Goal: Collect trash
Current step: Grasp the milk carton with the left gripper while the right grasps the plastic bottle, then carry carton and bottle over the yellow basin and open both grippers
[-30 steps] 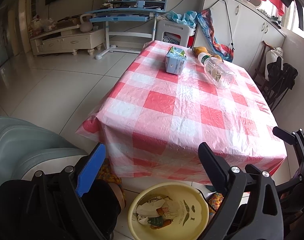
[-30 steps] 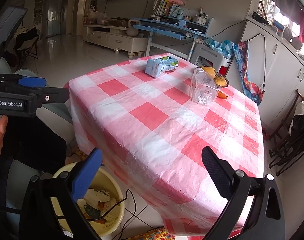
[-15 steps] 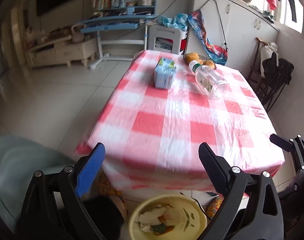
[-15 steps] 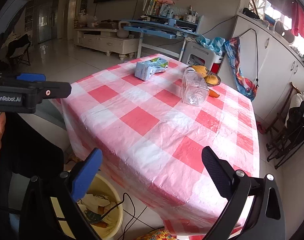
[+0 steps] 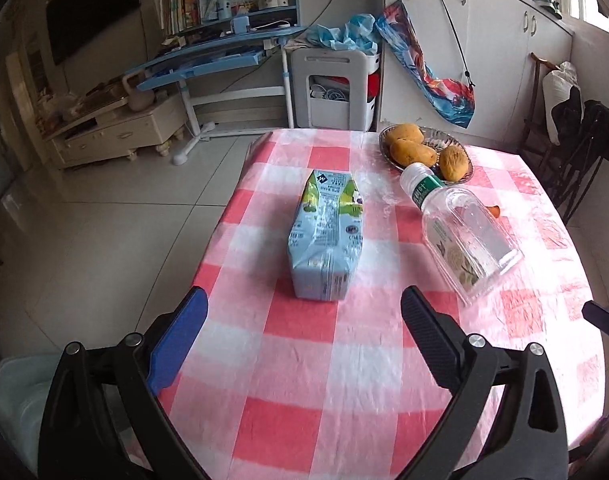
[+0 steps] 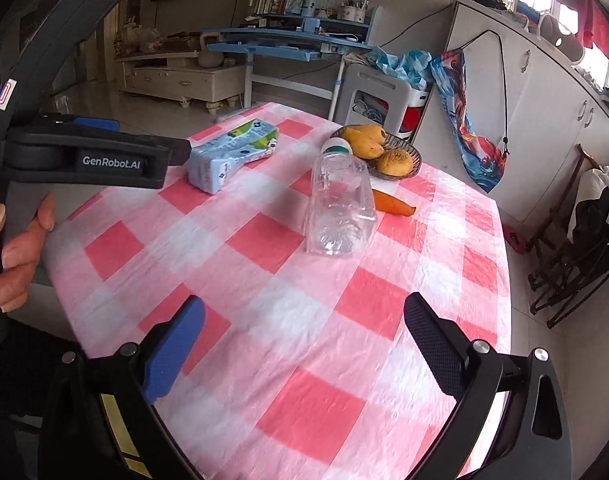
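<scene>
A light blue carton (image 5: 326,236) lies on its side on the red and white checked tablecloth (image 5: 344,380). An empty clear plastic bottle (image 5: 460,232) with a green label lies beside it to the right. My left gripper (image 5: 304,320) is open and empty, just short of the carton. In the right wrist view the carton (image 6: 228,156) is at far left and the bottle (image 6: 340,200) is ahead. My right gripper (image 6: 304,328) is open and empty above the cloth, well short of the bottle. The left gripper's side (image 6: 92,156) shows by the carton.
A glass dish of mangoes (image 5: 424,150) stands at the table's far end, and a carrot (image 6: 392,202) lies behind the bottle. A blue desk (image 5: 216,60), a white stool (image 5: 332,88) and white cabinets (image 5: 504,60) lie beyond. Dark folding chairs (image 6: 576,248) stand to the right.
Both grippers have risen and moved forward over the table. The yellow trash bin below the table edge has dropped out of view. The carton and bottle are much nearer.
</scene>
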### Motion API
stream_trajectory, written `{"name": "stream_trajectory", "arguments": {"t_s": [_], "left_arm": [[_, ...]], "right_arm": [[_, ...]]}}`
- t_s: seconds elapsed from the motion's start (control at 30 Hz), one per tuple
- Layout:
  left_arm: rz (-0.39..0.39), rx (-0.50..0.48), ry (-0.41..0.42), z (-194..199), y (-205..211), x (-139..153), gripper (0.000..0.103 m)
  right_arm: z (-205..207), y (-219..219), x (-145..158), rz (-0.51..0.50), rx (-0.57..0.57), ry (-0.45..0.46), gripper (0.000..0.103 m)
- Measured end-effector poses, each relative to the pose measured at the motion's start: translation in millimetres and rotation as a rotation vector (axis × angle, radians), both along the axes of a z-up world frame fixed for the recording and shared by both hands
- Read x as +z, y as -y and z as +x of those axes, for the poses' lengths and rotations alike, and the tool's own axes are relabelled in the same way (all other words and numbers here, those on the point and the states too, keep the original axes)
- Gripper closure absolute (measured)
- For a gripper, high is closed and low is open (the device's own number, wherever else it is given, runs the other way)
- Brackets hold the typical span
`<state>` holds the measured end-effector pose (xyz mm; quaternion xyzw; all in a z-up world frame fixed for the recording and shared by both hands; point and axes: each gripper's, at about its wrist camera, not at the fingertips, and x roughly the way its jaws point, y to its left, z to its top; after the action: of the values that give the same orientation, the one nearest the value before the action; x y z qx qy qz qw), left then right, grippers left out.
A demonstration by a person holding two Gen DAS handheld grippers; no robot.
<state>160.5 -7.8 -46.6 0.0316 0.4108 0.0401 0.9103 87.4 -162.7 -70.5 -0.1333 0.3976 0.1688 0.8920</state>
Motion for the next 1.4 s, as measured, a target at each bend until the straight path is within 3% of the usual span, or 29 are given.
{"name": "stream_trajectory", "arguments": {"t_s": [0.23,0.53,0.6,0.7,0.73,0.77,0.83,0.97,1.17,1.23,1.4], "left_arm": [[0.124,-0.003,-0.052,70,11,-17,0.009],[0.153,-0.034,-0.132,115,17,-40,0.010],[0.120,-0.041,-0.151,120,15,-44,0.016],[0.072,-0.062,-0.186,126,15,-48,0.042],[0.067,-0.064,-0.189,126,15,-49,0.044],[0.057,-0.067,-0.184,126,15,-49,0.045],[0.003,-0.078,-0.185,126,11,-48,0.045],[-0.073,-0.081,-0.158,118,-5,-38,0.045],[-0.196,-0.060,-0.120,89,-39,-19,0.045],[-0.227,-0.044,-0.097,74,-54,-10,0.045],[-0.253,0.017,-0.032,35,-90,12,0.045]], "right_arm": [[68,-6,-17,-0.020,-0.038,-0.019,0.008],[113,-14,-36,-0.034,-0.041,-0.068,0.008],[114,-16,-35,-0.035,-0.031,-0.063,0.008],[116,-18,-37,-0.033,-0.007,-0.075,0.009],[117,-17,-38,-0.028,0.003,-0.088,0.019],[120,-16,-40,-0.018,0.012,-0.105,0.036],[121,-12,-42,0.021,0.025,-0.133,0.047],[116,1,-37,0.114,0.049,-0.162,0.048],[104,23,-26,0.373,0.091,-0.229,0.048],[94,22,-22,0.461,0.158,-0.250,0.048],[52,-1,-9,0.547,0.393,-0.303,0.048]]}}
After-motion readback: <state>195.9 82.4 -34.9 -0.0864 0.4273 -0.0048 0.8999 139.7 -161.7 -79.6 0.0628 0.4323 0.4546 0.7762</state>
